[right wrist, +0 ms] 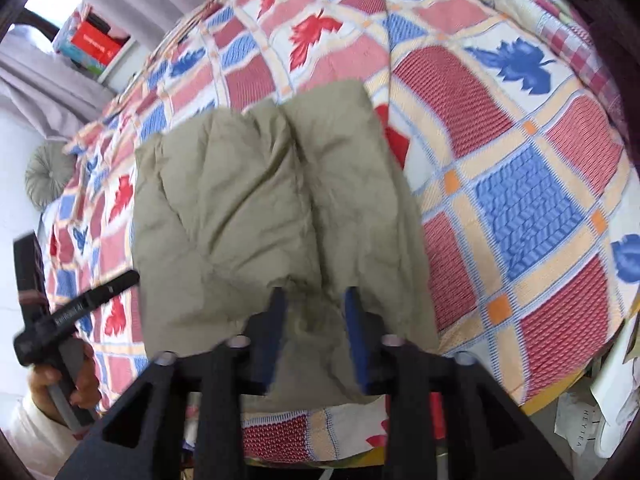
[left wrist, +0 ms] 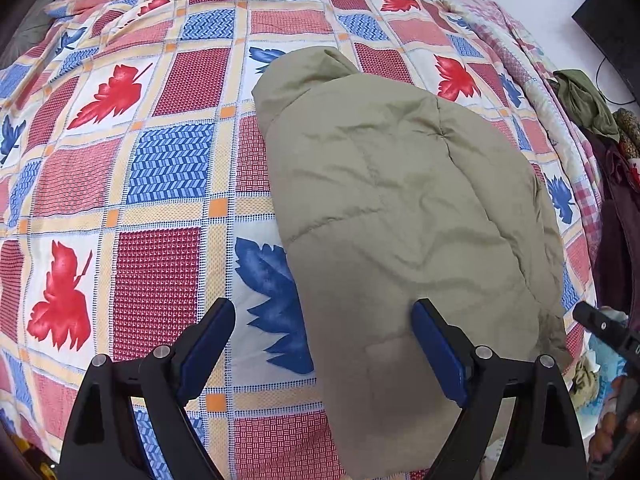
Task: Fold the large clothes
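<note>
An olive padded garment point(left wrist: 400, 200) lies folded into a long bundle on the patterned bedspread point(left wrist: 160, 168). My left gripper point(left wrist: 322, 306) hovers open over its near left edge, the right finger above the fabric and the left finger above the bedspread. In the right wrist view the same garment point(right wrist: 260, 200) lies under my right gripper point(right wrist: 315, 294). Its jaws stand partly apart above the near end of the bundle, and the pads do not press on the fabric. A hand holds the left gripper point(right wrist: 76, 312) at the left edge of that view.
Dark and green clothes point(left wrist: 584, 100) are piled at the bed's right side. A round grey cushion point(right wrist: 48, 176) sits at the far left, with boxes point(right wrist: 96, 44) on a shelf by the curtain. The bed's edge point(right wrist: 540, 396) drops off near right.
</note>
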Demonstrator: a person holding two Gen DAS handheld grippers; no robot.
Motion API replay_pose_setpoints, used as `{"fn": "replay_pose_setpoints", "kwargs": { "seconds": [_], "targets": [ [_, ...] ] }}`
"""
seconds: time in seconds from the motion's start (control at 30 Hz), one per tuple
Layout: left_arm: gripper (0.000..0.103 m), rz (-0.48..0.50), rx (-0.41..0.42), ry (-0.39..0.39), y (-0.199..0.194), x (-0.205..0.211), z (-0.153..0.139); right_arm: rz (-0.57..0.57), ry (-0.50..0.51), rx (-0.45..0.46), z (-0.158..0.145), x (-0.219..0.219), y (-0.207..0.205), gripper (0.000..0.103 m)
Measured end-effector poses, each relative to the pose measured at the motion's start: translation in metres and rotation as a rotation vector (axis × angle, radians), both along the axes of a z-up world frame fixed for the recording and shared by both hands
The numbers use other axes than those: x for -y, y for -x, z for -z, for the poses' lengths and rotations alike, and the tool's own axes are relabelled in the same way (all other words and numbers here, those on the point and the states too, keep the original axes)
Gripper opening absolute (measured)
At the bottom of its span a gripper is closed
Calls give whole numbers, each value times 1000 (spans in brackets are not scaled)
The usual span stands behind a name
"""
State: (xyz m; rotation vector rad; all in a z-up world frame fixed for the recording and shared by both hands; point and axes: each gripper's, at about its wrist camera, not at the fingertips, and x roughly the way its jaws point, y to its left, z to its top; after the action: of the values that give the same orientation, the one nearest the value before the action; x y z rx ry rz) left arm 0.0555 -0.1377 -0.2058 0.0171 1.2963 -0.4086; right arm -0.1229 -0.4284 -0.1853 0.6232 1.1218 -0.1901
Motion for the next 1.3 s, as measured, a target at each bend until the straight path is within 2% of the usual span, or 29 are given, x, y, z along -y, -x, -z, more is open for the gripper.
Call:
{"fn": "replay_pose_setpoints", "kwargs": {
  "seconds": [0.17,0.2,0.23,0.43,0.5,0.53,0.57,0.6,0.7,0.87,0.93,1.0,1.03,1.07,1.23,1.3],
  "targets": [
    [91,-3,2,-1,-2,-2,0,-6,29,-2,-6,10,-13,53],
    [94,-3,3,-4,-3,-2,0,-5,25,-5,-5,12,-15,53],
    [103,-4,-1,-8,-3,-2,1,-3,22,-10,-4,15,-18,54],
    [103,-8,-8,4,-8,-2,4,0,2,-32,6,27,-29,68],
    [103,-14,-26,23,-10,-3,7,-3,-17,-37,11,35,-33,68],
    [103,-19,-36,35,-11,-4,9,-5,-32,-37,14,38,-35,72],
    [103,-26,-45,43,-12,-5,11,-7,-48,-36,17,42,-37,82],
    [103,-40,-52,41,-14,-7,13,-10,-72,-28,20,46,-39,84],
    [103,-75,-60,31,-19,-11,18,-16,-110,-17,26,58,-44,84],
    [103,-57,-45,41,-25,-10,21,-22,-193,-25,44,75,-52,84],
    [103,-41,-81,106,-29,-12,24,-26,-242,-35,53,81,-54,84],
    [103,-51,-141,206,-33,-16,30,-27,-280,-40,61,86,-54,85],
    [103,-58,-167,246,-35,-18,33,-31,-294,-35,64,88,-55,100],
    [103,-63,-194,290,-36,-20,38,-36,-306,-22,66,89,-56,103],
    [103,-46,-293,489,-43,-21,60,-74,-413,-4,85,96,-67,103],
    [103,-46,-335,539,-48,-18,72,-91,-447,-17,96,95,-74,103]
  ]
}}
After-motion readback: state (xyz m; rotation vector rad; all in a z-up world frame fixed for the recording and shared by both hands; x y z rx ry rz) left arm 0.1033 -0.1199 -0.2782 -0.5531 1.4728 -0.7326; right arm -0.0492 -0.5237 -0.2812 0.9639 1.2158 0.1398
